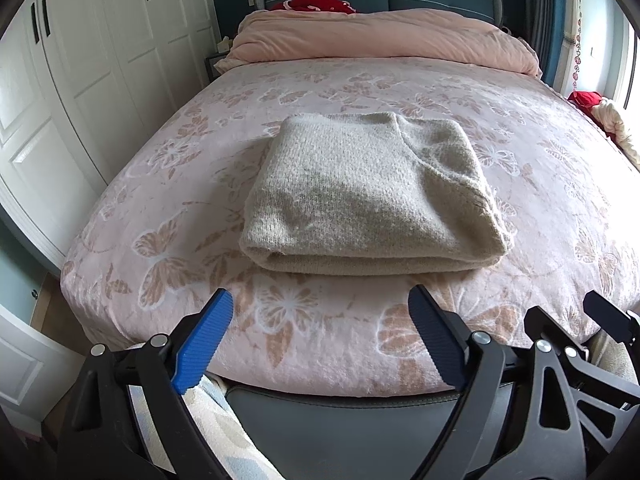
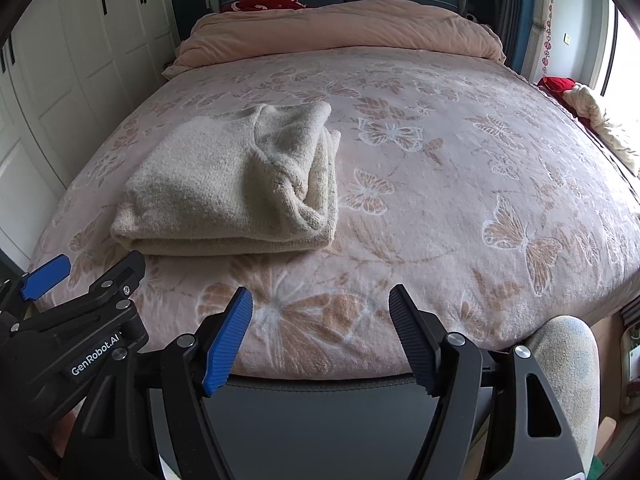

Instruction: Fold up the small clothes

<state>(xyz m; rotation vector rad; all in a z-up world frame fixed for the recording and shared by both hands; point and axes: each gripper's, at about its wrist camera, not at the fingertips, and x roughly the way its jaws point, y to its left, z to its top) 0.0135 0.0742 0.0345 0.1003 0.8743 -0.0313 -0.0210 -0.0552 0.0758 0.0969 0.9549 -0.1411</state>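
- While the sweater (image 1: 368, 192) lies folded in a thick bundle on the bed (image 1: 520, 152), toward its foot and left of its middle, both tools hang off the foot edge, short of the sweater and touching nothing.
- The left gripper (image 1: 320, 344) has its jaws spread wide and empty; the sweater's near fold lies just beyond its tips.
- The right gripper (image 2: 320, 332) is likewise wide and empty, with the sweater ahead and to its left.
- By my reading the fold looks finished, so the main risk is undoing it: a jaw dragged under the near fold could lift only the top layer and let the bundle open.
- The right side of the sweater looks loosest. A rolled cuff or hem (image 2: 304, 212) bulges there and stacked edges show, so a nudge from the right gripper could spill those layers sideways.
- The knit looks fuzzy and soft, so ribbed pads (image 1: 208, 340) may snag its loops on the way out and pull a corner along.
- The blanket under the sweater is plush; a low, deep pinch could catch the blanket as well and shift the whole bundle.
- The two tools sit close together near the sweater's near fold, so a hasty reach could knock one into the other.
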